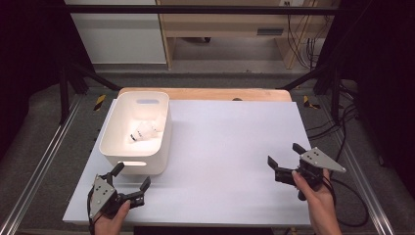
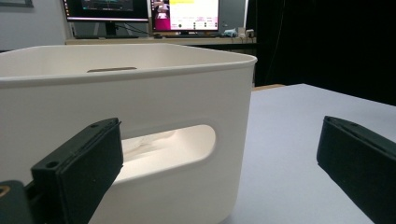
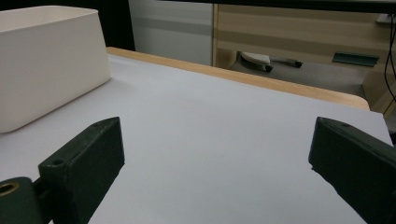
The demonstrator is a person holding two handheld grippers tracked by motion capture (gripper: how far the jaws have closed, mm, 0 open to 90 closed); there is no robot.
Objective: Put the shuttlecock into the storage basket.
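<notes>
Bin (image 1: 138, 131) sits at the desk's (image 1: 230, 147) left, small white items (image 1: 144, 132) already lying inside it; left hand-held gripper (image 1: 131, 178) just in front of bin, right hand-held gripper (image 1: 284, 155) well apart, both spread and empty, looks nearly finished

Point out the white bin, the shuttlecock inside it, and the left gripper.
white bin (image 1: 109, 147): high view, on its near left rim.
shuttlecock (image 1: 142, 133): high view, on its white body.
left gripper (image 1: 131, 177): high view, midway between its open jaws.
</notes>
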